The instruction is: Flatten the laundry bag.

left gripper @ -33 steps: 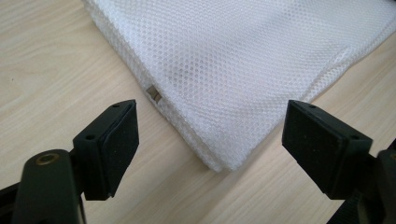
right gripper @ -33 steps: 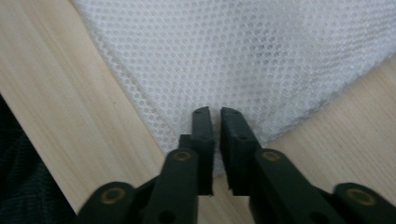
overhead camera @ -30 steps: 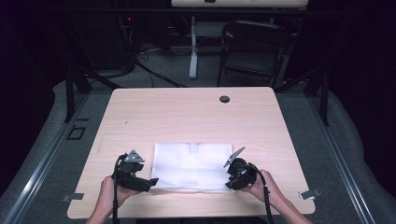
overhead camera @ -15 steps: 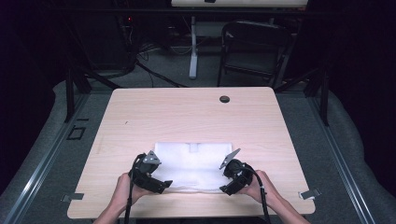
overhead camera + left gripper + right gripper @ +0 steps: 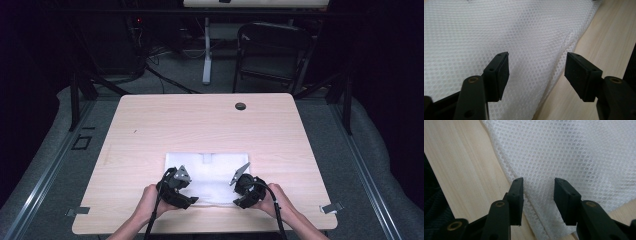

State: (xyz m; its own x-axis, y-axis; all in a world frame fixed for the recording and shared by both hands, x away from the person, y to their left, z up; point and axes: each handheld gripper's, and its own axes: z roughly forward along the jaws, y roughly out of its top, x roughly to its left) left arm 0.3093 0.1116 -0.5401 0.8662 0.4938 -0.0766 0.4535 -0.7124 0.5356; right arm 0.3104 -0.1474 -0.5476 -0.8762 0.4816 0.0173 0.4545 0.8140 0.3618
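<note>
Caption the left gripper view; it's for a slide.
Left gripper, jaws apart and just closing, straddles the edge of a white mesh cloth on the wooden table.

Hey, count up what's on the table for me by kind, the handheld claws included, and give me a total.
White mesh cloth: 1
Handheld claws: 2, the left claw and the right claw, both at the cloth's near edge
Dark round table grommet: 1
Total: 4

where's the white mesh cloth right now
In the high view the white mesh cloth lies flat on the table at the near middle, between the left gripper and the right gripper.
</note>
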